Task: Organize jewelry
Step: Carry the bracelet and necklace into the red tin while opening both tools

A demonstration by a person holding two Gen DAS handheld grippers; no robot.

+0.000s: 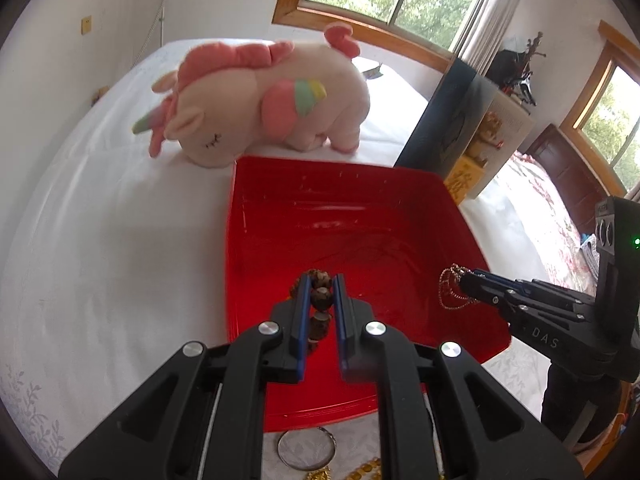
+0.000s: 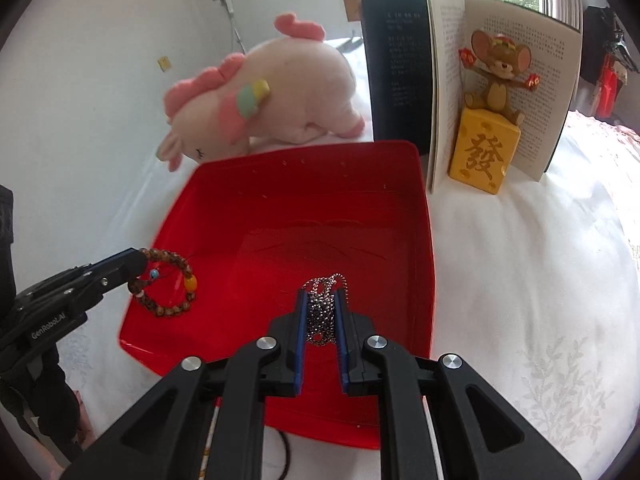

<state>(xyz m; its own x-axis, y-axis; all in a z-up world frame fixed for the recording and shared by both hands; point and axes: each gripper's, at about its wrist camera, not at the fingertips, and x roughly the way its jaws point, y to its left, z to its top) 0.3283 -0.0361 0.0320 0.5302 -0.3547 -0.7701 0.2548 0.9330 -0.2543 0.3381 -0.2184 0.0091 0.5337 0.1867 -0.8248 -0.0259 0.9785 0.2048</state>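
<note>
Hanging limp from both tools over the near half of the red tray (image 2: pixel 424 240) on the bed (image 2: pixel 520 280). Left hand-held gripper (image 1: pixel 322 286) clenched on a beaded bracelet (image 2: pixel 168 284), loop dangling over the tray's near left corner. Right hand-held gripper (image 2: pixel 322 300) nearly closed on a bunched silver chain necklace (image 2: pixel 323 312). Both pieces judged light and floppy; chain likely to tangle or slip, best pinched across gathered strands. Beads hard and rounded, firmer grip advisable on the cord between them.
</note>
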